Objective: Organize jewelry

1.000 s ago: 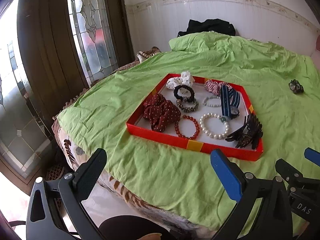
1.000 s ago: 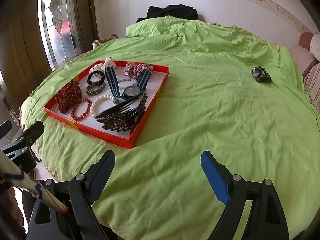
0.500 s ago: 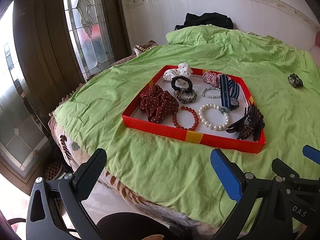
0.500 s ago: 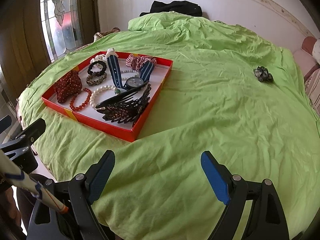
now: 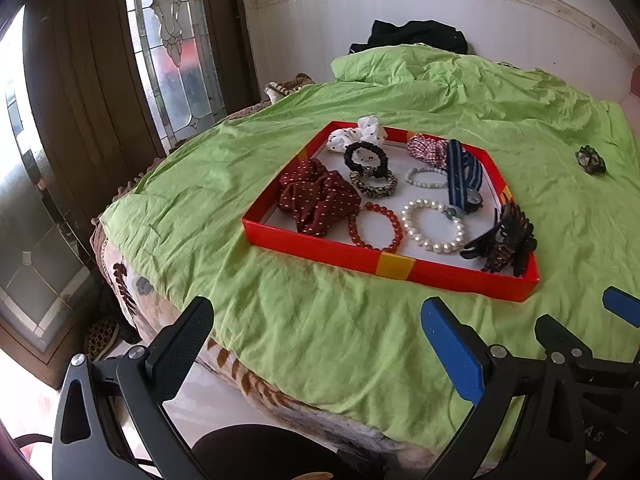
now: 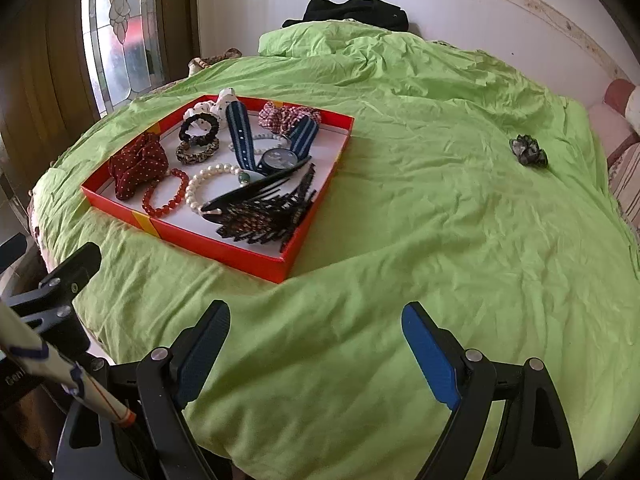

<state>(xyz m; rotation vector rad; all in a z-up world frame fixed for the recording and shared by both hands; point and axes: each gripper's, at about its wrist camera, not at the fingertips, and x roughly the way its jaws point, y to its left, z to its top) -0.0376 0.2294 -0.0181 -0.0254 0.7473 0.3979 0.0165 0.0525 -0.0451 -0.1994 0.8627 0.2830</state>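
A shallow red tray (image 5: pixel 384 262) (image 6: pixel 224 246) lies on the green bedsheet and holds several pieces: a dark red dotted scrunchie (image 5: pixel 318 198), a red bead bracelet (image 5: pixel 376 224), a pearl bracelet (image 5: pixel 434 226), a striped watch (image 6: pixel 276 158) and a black claw clip (image 6: pixel 264 210). One dark scrunchie (image 6: pixel 528 151) (image 5: pixel 590 159) lies alone far right on the sheet. My left gripper (image 5: pixel 316 332) hangs open at the near bed edge, short of the tray. My right gripper (image 6: pixel 316 332) is open over bare sheet, right of the tray's near corner. Neither holds anything.
The bed's near-left edge drops to a pale floor (image 5: pixel 188 404). A stained-glass window (image 5: pixel 176 40) and dark wooden frame stand at the left. Black clothing (image 6: pixel 356 10) lies at the far head end by the white wall. A striped cushion (image 6: pixel 624 160) sits at the far right.
Both views have tipped down a little, so the tray and the wall sit lower in the frames. Both grippers stay open and nothing in the tray has moved.
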